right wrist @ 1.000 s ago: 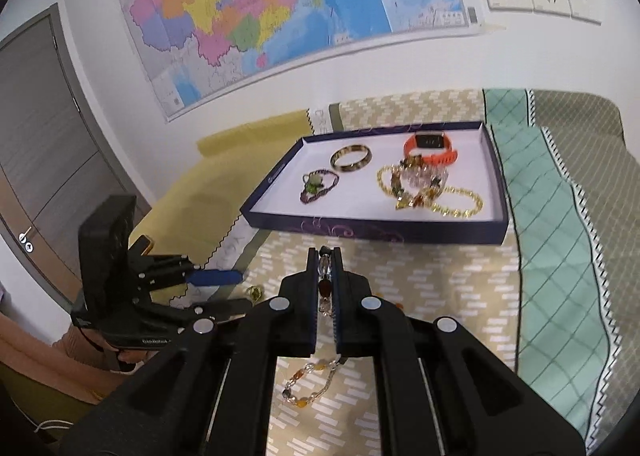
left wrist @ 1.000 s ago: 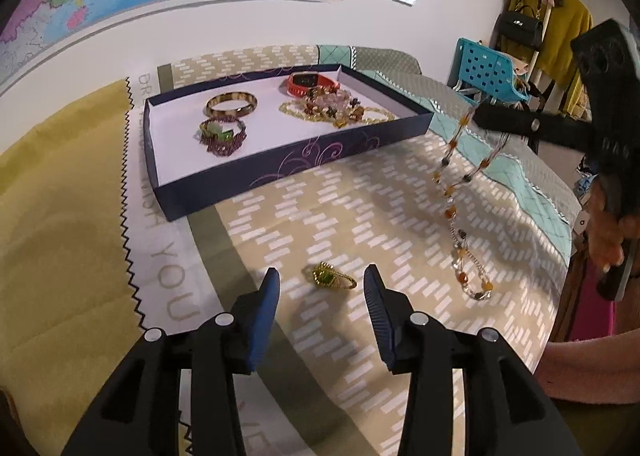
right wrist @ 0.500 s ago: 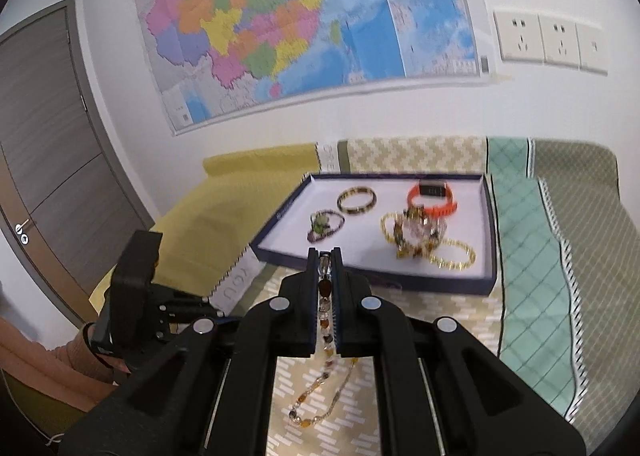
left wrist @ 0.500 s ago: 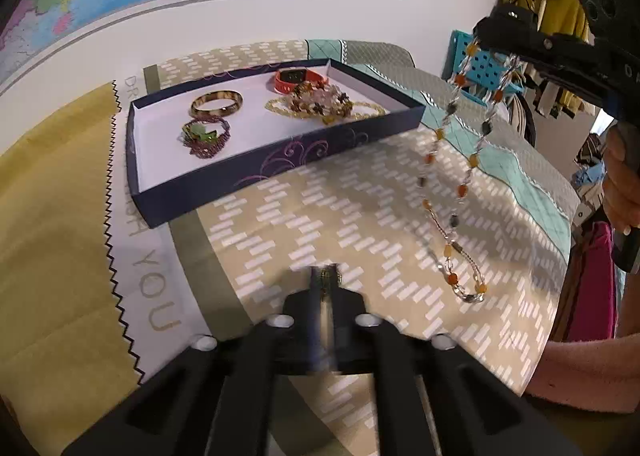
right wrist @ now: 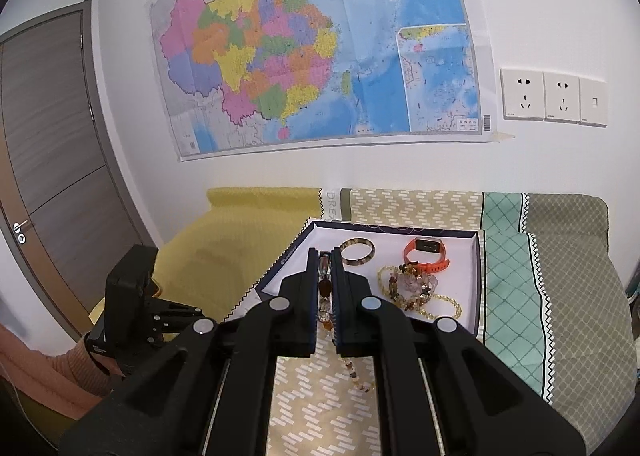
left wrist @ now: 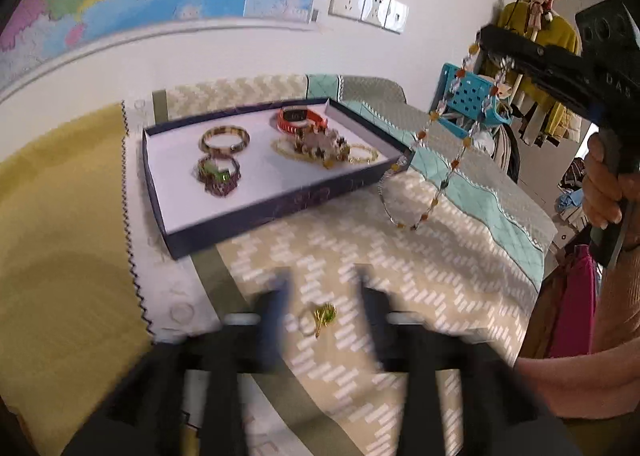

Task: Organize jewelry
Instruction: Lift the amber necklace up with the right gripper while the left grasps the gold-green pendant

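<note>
Right wrist view: right hand-held gripper (right wrist: 325,296) pinches beaded necklace (right wrist: 325,288); left hand-held gripper (left wrist: 320,296) just spread.

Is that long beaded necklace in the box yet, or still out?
Out. The beaded necklace hangs in the air from the shut right gripper, beside the jewelry box.

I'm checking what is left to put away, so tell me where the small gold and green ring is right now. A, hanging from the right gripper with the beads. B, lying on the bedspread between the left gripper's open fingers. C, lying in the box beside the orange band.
B: the ring lies on the patterned bedspread between the spread fingers of the left gripper, outside the box.
</note>
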The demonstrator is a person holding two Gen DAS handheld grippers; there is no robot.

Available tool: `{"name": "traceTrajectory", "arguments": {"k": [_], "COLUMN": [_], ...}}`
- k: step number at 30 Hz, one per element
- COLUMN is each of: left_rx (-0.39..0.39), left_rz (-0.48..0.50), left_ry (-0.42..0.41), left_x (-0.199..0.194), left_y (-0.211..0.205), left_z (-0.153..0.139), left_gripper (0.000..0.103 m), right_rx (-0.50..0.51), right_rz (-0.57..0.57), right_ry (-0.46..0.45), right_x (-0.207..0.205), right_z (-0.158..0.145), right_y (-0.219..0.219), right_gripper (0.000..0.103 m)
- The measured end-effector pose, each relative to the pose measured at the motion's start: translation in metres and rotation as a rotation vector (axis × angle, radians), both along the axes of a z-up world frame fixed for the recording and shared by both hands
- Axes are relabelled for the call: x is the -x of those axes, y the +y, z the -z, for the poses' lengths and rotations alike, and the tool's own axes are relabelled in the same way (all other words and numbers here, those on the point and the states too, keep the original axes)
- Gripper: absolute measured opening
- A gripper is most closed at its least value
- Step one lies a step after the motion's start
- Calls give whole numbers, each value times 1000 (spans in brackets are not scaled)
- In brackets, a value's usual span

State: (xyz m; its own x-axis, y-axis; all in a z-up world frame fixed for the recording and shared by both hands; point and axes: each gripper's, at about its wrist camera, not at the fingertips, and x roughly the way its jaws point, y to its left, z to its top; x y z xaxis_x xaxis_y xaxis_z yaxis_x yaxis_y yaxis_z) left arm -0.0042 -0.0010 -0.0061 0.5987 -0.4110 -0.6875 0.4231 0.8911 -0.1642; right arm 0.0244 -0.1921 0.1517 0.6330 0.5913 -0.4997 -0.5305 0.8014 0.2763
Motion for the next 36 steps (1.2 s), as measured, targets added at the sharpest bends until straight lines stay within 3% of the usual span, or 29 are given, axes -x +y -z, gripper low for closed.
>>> {"name": "traceTrajectory", "arguments": {"k": [3,6,8,9,13,23,24,25,27,29,33,35,36], "left_rx": [-61,-111,-133,-136,-109,-49,-42,-35,-52,-97,-142,-140,-138], "left_rz": [26,37,35,31,23,-1,4,23,36,62,61,62,63], "left_ry": [27,57,35,32,39,-32,-29,-19,-20,0,42,37,37], "left_x": [2,0,1,1,-4,-9,-9,-9,-6,-5,-13,-16,-17], "left_y": [-10,-19,-22,-22,-19,-8,-7,-7,-10,-19,-26,-27,-27], "left_z": [16,31,33,33,30,-6,-7,-6,-1,11,31,31,31], "left_gripper": [49,24,17,8,2,2,8,27,43,42,21,17,9], "right_rx": [9,15,20,21,24,19,14,12,16,17,21,25,28], "right_rz": [-4,-8,-10,-13,-16,-23,-26,-28,-31,-33,-32,-32,-32], "right_ry": [22,37,42,44,26,-54,-57,-55,-49,-33,-3,6,13], "right_x": [-2,-3,-4,-4,-3,-10,-10,-11,-11,-12,-15,-14,-14], "right_z": [6,12,14,14,8,-24,-25,-25,-22,-17,-7,-3,-1], "right_y": [2,4,5,6,6,5,5,5,5,6,8,9,9], "right_gripper": [6,6,6,6,6,6,6,6,6,6,6,6,6]}}
